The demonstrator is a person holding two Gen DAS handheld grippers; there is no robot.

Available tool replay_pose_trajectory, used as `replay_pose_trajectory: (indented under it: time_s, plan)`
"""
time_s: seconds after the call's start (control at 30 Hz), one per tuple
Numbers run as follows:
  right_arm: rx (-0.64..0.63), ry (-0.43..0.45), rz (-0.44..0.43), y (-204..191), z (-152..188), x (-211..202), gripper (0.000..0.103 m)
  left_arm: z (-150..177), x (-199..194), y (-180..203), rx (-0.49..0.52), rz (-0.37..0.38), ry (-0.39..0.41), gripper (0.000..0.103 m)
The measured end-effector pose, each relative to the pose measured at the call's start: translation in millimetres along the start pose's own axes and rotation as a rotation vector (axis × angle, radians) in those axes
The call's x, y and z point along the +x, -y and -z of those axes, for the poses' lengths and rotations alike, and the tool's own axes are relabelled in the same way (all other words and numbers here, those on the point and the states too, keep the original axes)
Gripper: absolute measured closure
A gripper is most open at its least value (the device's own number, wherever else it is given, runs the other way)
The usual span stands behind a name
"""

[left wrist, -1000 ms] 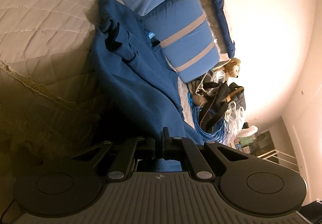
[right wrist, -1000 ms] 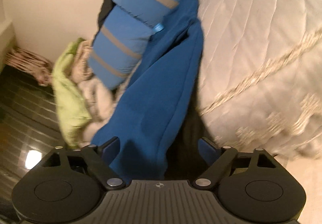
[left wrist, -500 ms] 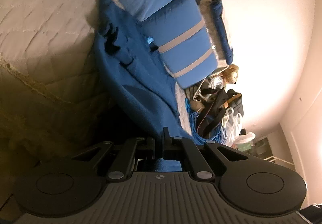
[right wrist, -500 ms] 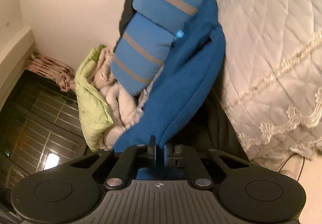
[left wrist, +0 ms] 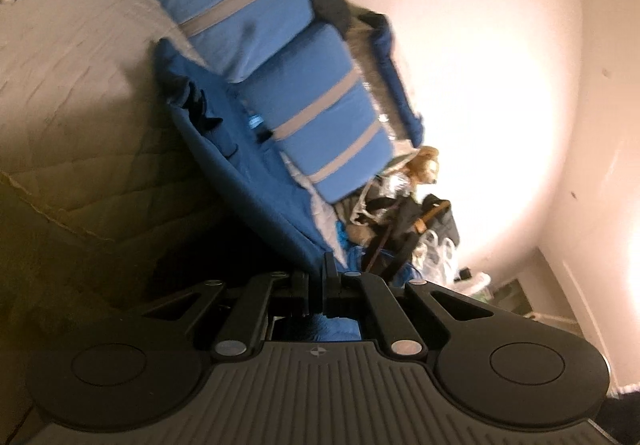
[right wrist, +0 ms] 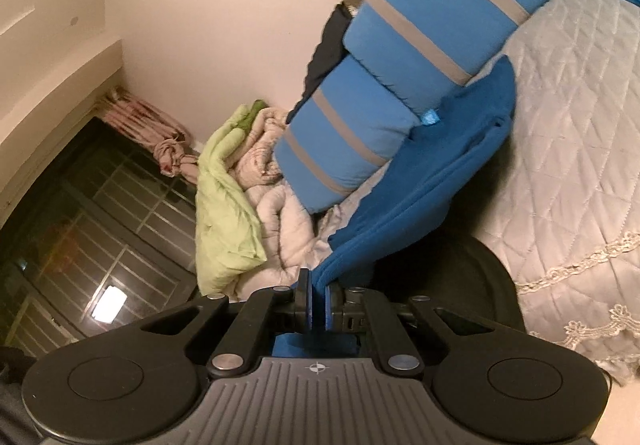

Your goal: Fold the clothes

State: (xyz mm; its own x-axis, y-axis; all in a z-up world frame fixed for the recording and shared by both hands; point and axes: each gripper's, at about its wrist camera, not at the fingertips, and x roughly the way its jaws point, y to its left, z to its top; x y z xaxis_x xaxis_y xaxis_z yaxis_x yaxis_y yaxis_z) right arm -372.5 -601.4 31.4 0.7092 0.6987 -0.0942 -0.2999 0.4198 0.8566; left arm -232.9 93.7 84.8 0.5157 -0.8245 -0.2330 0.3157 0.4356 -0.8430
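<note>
Right wrist view: two claws (right wrist: 318,299) (left wrist: 318,281) each pinch one blue garment (right wrist: 432,181) beside two striped pillows (right wrist: 452,1).

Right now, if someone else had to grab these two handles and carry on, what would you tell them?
Left gripper: shut on an edge of the blue garment.
Right gripper: shut on another edge of the same blue garment.
The garment hangs stretched between both grippers; its far end lies on the quilted bedspread, against the blue striped pillows.
Done: both edges gripped and lifted.
Left: no fold shows yet. Probably spread it flat on the bedspread, then fold. More bedding is piled beyond the pillows.
</note>
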Motion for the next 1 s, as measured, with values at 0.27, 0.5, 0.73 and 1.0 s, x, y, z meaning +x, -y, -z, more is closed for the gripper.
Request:
replay_pose_trajectory:
  time_s: [0.27, 0.5, 0.73, 1.0]
  plan:
    - [0.018, -0.019, 0.026, -5, 11, -1, 0.095, 13, 3, 0, -0.019, -0.023, -0.022, 0.098]
    - [0.034, 0.047, 0.037, -4, -9, 12, 0.095, -12, 22, -5, -0.060, -0.048, -0.017, 0.097]
    - [0.073, 0.109, 0.104, -5, -32, 21, 0.095, -27, 33, -7, -0.086, -0.054, -0.013, 0.097]
    - [0.088, 0.130, 0.152, -5, -54, 33, 0.095, -52, 45, 4, -0.056, -0.078, 0.027, 0.097]
